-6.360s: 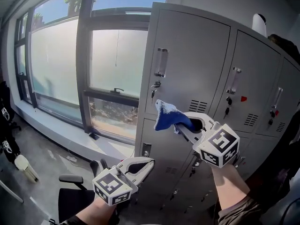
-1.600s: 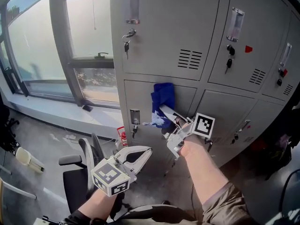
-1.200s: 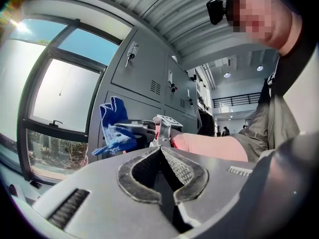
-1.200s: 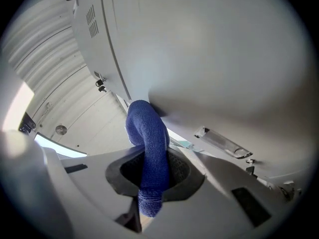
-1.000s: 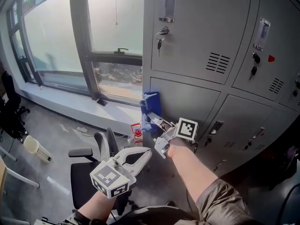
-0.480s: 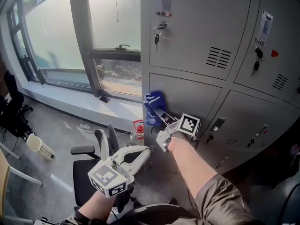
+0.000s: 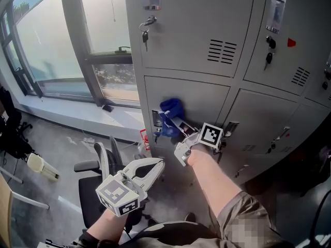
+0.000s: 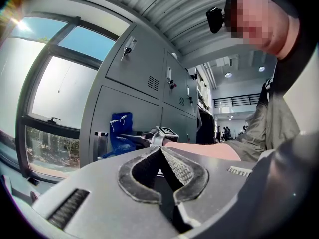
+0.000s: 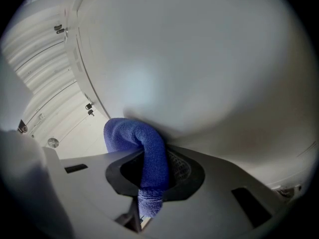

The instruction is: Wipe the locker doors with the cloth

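Right jaws: my right gripper (image 9: 158, 156) is clamped on the blue cloth (image 9: 147, 148), with a thick fold pinched between the pads.
Cloth from the jaws: it bulges out past my tips, straight ahead and a touch left, and presses onto the lower locker door (image 7: 207, 94).
Long axis: the fold stands roughly upright against the panel.
Place on the door: it sits near the left edge, just beside the handle plate (image 7: 155, 119).
Bare panel: most of it lies to my right, so I judge the next stroke runs that way.
Left jaws: my left gripper (image 7: 156, 163) has its tips together on nothing, low and well apart from the lockers.
Nearer hand: the right one, and it is already on the job.
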Tool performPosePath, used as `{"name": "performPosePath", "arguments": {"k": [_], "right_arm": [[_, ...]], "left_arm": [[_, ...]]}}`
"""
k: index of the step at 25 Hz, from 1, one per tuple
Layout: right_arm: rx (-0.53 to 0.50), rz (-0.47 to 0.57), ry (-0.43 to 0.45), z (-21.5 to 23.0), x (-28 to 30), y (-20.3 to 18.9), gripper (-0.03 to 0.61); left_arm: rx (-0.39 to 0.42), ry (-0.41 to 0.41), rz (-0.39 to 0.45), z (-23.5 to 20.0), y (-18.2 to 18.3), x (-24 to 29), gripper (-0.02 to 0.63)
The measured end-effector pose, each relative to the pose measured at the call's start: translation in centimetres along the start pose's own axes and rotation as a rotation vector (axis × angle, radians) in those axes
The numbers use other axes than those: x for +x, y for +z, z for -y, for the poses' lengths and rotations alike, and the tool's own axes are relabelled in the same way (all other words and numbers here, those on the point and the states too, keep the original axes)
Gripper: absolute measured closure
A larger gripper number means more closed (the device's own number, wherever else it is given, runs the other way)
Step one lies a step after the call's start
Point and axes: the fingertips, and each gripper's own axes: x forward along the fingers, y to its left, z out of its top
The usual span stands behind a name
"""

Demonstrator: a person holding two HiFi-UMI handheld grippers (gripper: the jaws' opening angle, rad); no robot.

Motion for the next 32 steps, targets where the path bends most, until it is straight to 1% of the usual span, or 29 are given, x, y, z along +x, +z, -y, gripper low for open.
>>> {"name": "performPosePath", "arguments": {"k": [4, 13, 21, 25, 28, 32], "right_arm": [[0.007, 0.035, -0.005, -0.2, -2.5, 1.6, 0.522], [-0.017, 0.125, -0.015, -0.5, -8.0, 5.5, 0.522], [0.001, 0.200, -0.042, 0.2, -11.7, 7.2, 0.522], [0.010, 0.236, -0.042, 0.5, -12.5, 7.3, 0.522], [0.023, 0.254, -0.029, 0.7, -12.2, 6.6, 0.522], [0.024, 0.201, 0.010, 0.5, -9.7, 4.0, 0.523]], "left_arm": [[0.002, -0.027, -0.003, 0.8, 0.0, 1.4, 0.615], [-0.002, -0.090, -0.015, 2.8, -0.5, 4.3, 0.615], [-0.010, -0.104, -0.022, 3.6, -1.0, 4.8, 0.615], [-0.024, -0.094, -0.023, 3.5, -1.6, 4.1, 0.615], [-0.030, -0.079, -0.025, 3.2, -1.9, 3.2, 0.615], [-0.036, -0.057, -0.023, 2.5, -2.1, 1.9, 0.615]]}}
